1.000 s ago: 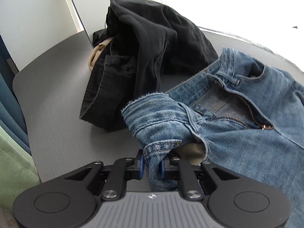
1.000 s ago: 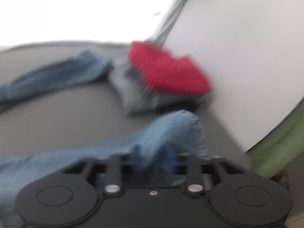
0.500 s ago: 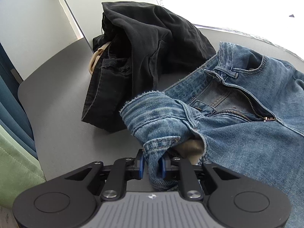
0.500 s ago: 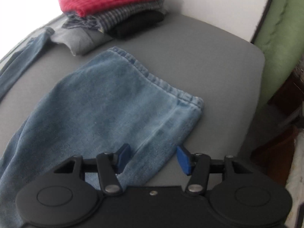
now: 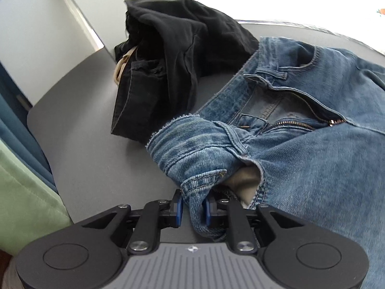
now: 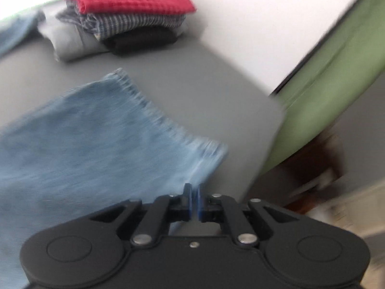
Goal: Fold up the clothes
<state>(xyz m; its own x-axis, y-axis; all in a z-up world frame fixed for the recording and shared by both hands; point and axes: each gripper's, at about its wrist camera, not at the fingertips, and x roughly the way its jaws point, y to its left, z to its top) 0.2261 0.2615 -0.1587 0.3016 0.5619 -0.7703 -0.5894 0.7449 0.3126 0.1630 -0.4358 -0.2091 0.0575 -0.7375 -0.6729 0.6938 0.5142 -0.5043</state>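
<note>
Half a second ago the right gripper (image 6: 194, 201) stood with its blue pads spread wide over the hem of the jeans leg (image 6: 91, 142); now those pads have drawn together to a thin slit at the corner of that hem. The picture is smeared with motion, so whether any denim sits between the pads I cannot tell. The leg lies flat on the grey table (image 6: 192, 91), running away to the left of the tongs. Farther ahead, well apart from them, sits a folded stack of clothes (image 6: 125, 21): a red knit on top, a striped piece under it, black and pale grey at the bottom. To the right, past the table edge, hangs green fabric (image 6: 336, 89).

The left gripper (image 5: 192, 208) has kept its grip. Its jaws are narrow and pinch a fold of the waistband of the blue jeans (image 5: 300, 144), which rises straight out from between the blue pads (image 5: 178, 207). The fly is unzipped, and the seat spreads ahead and to the right of the tongs. Ahead and slightly left, a rumpled heap of black trousers (image 5: 173, 55) lies touching the waistband's frayed edge.
</note>
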